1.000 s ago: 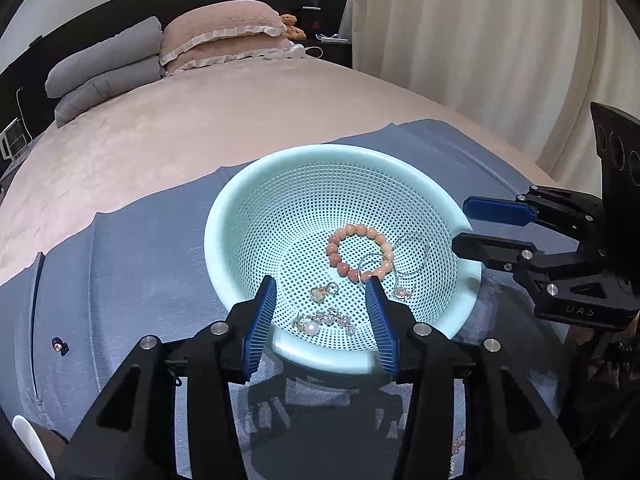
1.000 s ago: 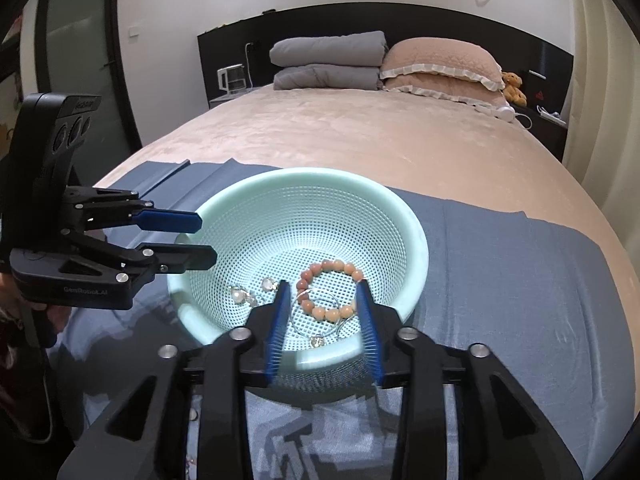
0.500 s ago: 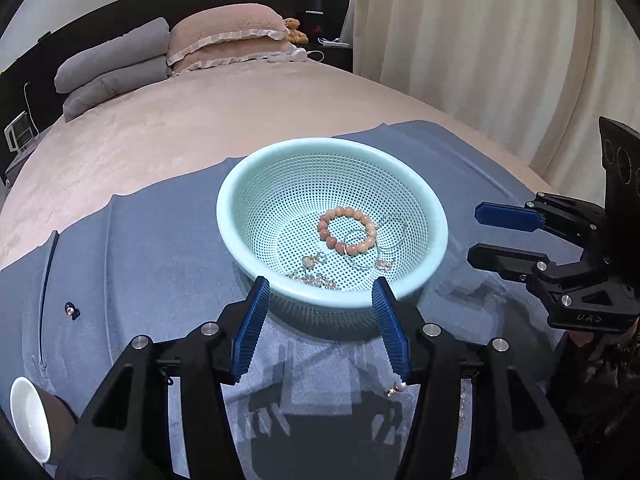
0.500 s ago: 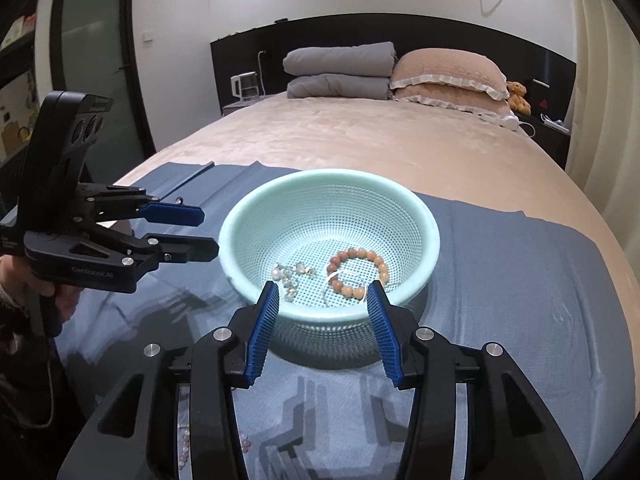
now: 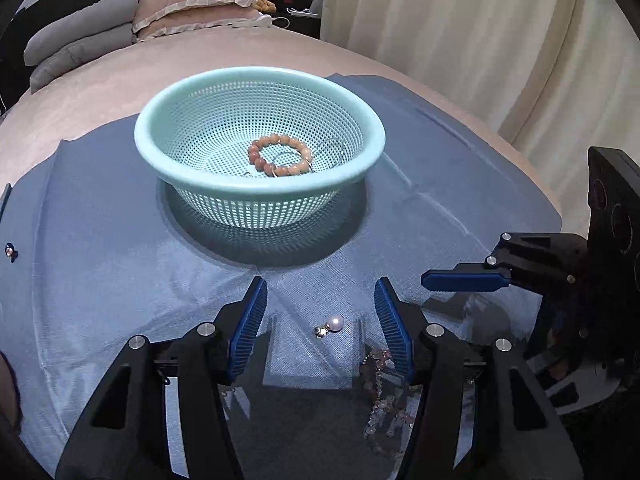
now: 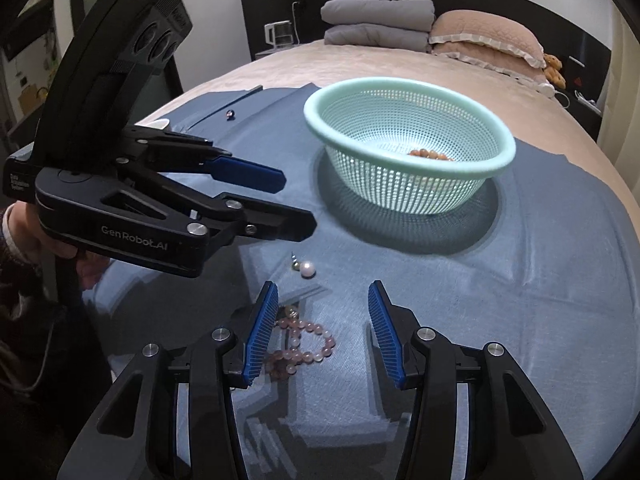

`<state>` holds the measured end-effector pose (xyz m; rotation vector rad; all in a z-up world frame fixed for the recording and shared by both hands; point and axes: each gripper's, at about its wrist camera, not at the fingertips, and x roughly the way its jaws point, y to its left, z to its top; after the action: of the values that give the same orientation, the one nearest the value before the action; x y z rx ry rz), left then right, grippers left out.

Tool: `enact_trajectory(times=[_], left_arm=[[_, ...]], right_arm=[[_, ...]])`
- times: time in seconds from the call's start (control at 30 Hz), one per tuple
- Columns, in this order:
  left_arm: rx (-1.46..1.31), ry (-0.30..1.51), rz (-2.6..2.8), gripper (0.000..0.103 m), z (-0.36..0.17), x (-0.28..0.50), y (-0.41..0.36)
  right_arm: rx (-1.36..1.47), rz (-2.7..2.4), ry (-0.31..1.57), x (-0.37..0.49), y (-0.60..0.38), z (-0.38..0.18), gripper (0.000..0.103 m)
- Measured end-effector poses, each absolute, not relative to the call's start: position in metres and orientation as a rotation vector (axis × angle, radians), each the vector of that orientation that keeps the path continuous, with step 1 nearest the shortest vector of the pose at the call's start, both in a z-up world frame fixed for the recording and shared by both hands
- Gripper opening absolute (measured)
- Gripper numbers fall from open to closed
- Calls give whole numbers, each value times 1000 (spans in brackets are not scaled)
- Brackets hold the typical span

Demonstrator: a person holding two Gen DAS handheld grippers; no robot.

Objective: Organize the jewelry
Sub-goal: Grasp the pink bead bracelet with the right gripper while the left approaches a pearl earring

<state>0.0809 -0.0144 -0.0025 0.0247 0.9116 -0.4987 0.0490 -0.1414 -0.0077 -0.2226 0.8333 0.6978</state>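
Blue ribbed pads are lining the 2 fingers of the left gripper (image 5: 320, 320) in the left wrist view, and they are standing apart with nothing pressed between them. A pearl pendant (image 5: 331, 325) is lying on the grey-blue cloth (image 5: 120, 280) in the gap between those jaws, nearer the right-hand pad and touching neither. A pale pink bead bracelet (image 5: 380, 384) is lying just inside and below the right-hand finger, partly hidden by it. Beyond the jaw tips, a mint mesh basket (image 5: 260, 196) is sitting on the cloth, holding an orange bead bracelet (image 5: 280, 156) and some thin wire rings. The right gripper (image 5: 460, 280) is reaching in from the right edge.

White lettering reading "GenRobot.AI" is showing on the side of the left gripper (image 6: 296, 204) in the right wrist view; a smaller label on its rear is too small to read. The right gripper (image 6: 322, 328) is widening its jaws, gripping nothing. The pale pink bead bracelet (image 6: 304, 348) is lying between them, close against the left-hand pad. The pearl pendant (image 6: 306, 269) is lying just past the tips, under the left gripper's open fingers. The basket (image 6: 408, 168) is sitting further ahead, to the right.
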Motion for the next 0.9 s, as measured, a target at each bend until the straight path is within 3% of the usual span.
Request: enact_trajectory(times=[0.27, 0.47, 0.53, 0.6, 0.67, 0.9], left_arm=[[67, 966, -482, 57, -32, 87, -31], [121, 965, -424, 57, -51, 89, -38], [132, 967, -405, 56, -53, 88, -41], [140, 965, -382, 52, -53, 87, -43], [134, 972, -369, 49, -53, 86, -43], [132, 997, -359, 25, -48, 79, -36]], right_arm=[[-184, 695, 884, 44, -135, -34, 51], [-276, 610, 773, 21, -122, -49, 50], [-273, 620, 776, 20, -123, -48, 43], [-271, 631, 786, 19, -125, -46, 19], [-264, 638, 806, 22, -128, -42, 11], [-249, 610, 849, 25, -137, -36, 10]])
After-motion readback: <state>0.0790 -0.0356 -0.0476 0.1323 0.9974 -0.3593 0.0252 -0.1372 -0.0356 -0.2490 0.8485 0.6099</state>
